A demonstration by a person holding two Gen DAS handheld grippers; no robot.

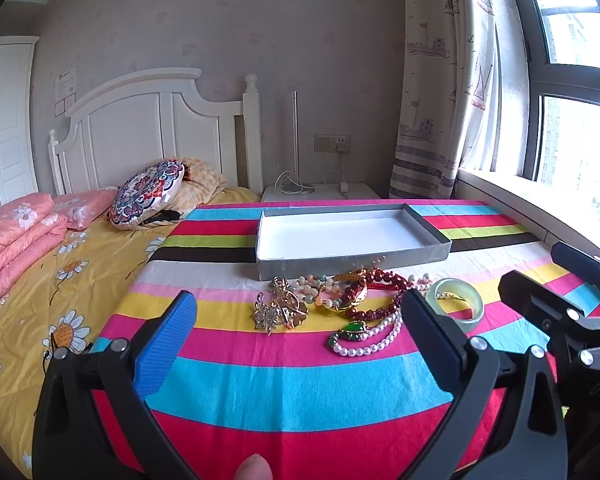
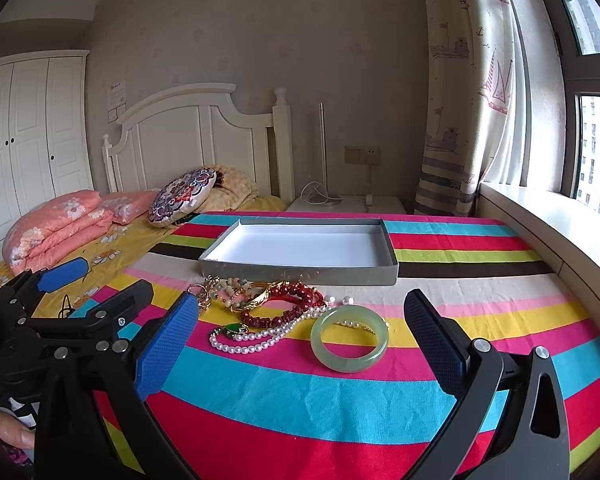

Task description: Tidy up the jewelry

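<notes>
Two claws, both mine, hover over the striped cloth (image 2: 340,408) with nothing in them: my left gripper (image 1: 300,320) has its fingers spread wide, and so does my right gripper (image 2: 300,328). I judge I'm at the very start, since the grey tray (image 2: 392,270) is bare inside and every piece lies in a heap just in front of its near wall. The jade bangle (image 2: 350,340) lies flat at the right edge of the heap, nearest my right claw, touching a thin pearl chain. Left of it, the pearl necklace (image 2: 244,340) with its green pendant tangles with the red bead bracelet (image 2: 292,300); the gold brooches (image 1: 280,308) sit nearer my left claw. Next I'd lower my right claw across the bangle's rim, pinch it, and carry it into the tray, minding the slick stone.
</notes>
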